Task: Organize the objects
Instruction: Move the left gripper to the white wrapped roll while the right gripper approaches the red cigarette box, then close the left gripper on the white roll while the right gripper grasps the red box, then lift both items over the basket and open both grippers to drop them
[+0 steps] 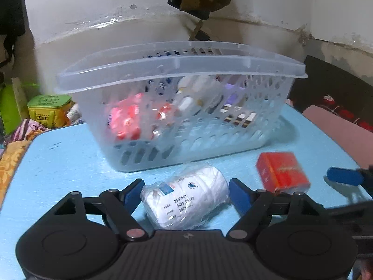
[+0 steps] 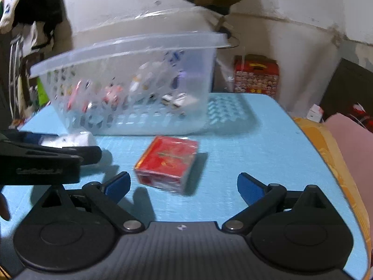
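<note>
Objects for sorting sit mostly inside the clear plastic basket (image 1: 181,107), which stands toward the back of the blue table (image 1: 70,163); through its perforated wall show pink and red packets, white bottles and something purple, so I judge the task well along. Two things are left on the table in front of it. The white wrapped roll (image 1: 186,198) lies between the fingers of the left gripper (image 1: 184,194), whose blue pads stand just beside its ends; whether they already touch is hard to tell, and no firm grip shows. The red box (image 2: 166,163), smaller, lies apart to the right, ahead of the right gripper (image 2: 184,186), whose jaws stand wide and empty. Both items remain to go into the basket.
</note>
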